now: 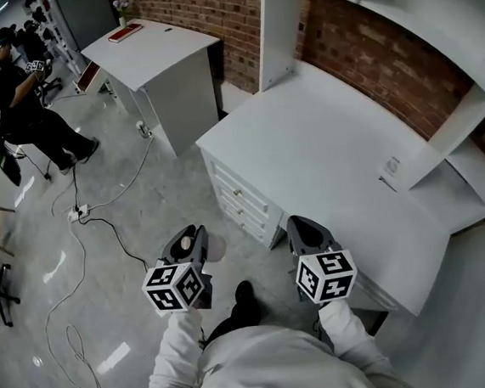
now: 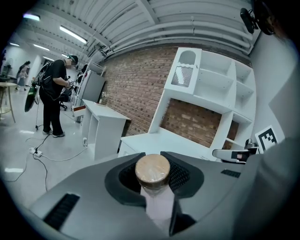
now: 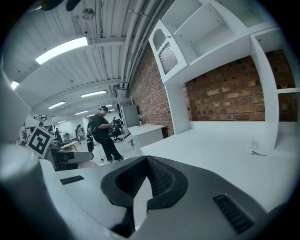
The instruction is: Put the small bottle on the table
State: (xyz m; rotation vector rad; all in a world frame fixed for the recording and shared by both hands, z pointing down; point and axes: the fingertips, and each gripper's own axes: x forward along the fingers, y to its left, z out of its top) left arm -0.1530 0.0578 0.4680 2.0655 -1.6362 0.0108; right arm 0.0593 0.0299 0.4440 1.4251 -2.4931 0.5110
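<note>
White table [image 1: 323, 147] has no bottle yet | left gripper [image 1: 193, 234] half-open, clamping small bottle [image 2: 152, 169] above floor [image 1: 128, 242], beside table | right gripper [image 3: 146, 161] closed, empty | remaining — set it down

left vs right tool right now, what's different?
The left tool is shut on the tan-capped small bottle; the right tool is shut on nothing. The left tool hangs over the floor; the right tool is by the white table, at its front edge. Both are grey, each with a marker cube.
</note>
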